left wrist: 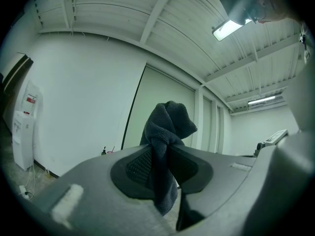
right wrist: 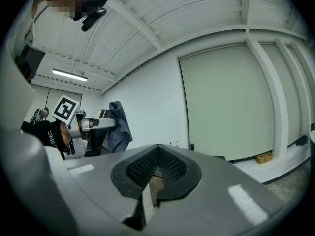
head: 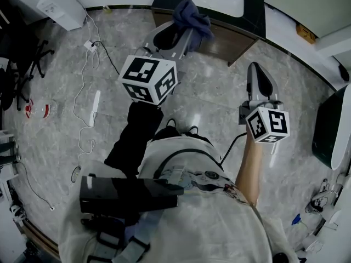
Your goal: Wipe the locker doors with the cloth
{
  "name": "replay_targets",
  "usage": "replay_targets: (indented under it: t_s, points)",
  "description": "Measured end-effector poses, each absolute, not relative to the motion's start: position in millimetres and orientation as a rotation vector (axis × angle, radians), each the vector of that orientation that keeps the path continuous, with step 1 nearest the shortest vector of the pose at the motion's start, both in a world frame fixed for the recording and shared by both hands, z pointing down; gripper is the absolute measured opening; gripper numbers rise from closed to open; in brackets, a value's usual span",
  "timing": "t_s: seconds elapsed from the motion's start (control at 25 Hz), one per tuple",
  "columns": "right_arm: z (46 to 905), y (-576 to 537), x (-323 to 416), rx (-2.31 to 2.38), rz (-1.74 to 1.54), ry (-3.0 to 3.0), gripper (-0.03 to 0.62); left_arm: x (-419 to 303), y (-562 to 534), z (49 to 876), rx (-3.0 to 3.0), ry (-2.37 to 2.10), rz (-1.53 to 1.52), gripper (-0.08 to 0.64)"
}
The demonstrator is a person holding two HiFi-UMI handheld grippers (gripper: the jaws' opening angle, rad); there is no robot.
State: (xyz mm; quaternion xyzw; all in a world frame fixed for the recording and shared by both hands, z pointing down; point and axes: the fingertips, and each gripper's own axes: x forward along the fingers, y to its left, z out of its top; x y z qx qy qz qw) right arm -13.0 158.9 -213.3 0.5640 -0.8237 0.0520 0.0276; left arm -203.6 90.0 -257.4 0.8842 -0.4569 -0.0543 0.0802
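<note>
Black box point(head: 126, 195) strapped at the chest, closest under the head camera, over a pale shirt point(head: 181, 229). Just beyond, two marker cubes, one per gripper.

Next, the left gripper point(head: 178, 41), held about level, jaws pressed narrow on the dark blue cloth point(head: 192, 14). Bunched in a knot above the pads, with a tail hanging below them. Fills the middle of the left gripper view and hides part of what lies ahead.

Well apart to the right, the right gripper point(right wrist: 157, 156), pads together at the tips, nothing between them, with a bare forearm point(head: 251, 166) behind it. In the right gripper view, the same cloth dangling off the left jaws at far left.

Underfoot, grey marbled floor point(head: 208, 97). On it to the left, a white cable point(head: 82, 92) snaking from a power strip point(head: 90, 45), with a white stick-like object point(head: 96, 107) beside it. Nearer the edge, a red-and-white item point(head: 38, 110), and further left, dark chair legs point(head: 24, 64). Against the wall at upper left, a white floor-standing unit point(head: 59, 5). By the wall at upper right, a small yellowish box point(head: 306, 34).

Farthest, ahead of both grippers, white wall and tall pale green panels point(right wrist: 226, 107) framed by white posts, well apart from the cloth. Overhead, ribbed white ceiling with strip lights point(left wrist: 229, 29).
</note>
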Motion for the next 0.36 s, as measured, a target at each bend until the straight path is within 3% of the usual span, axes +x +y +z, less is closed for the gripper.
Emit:
replay_targets:
  t_s: [0.36]
  points:
    - [-214.0, 152.5, -8.2, 1.745, 0.17, -2.549, 0.002, -198.4, 85.0, -256.1, 2.649, -1.359, -0.159, 0.084]
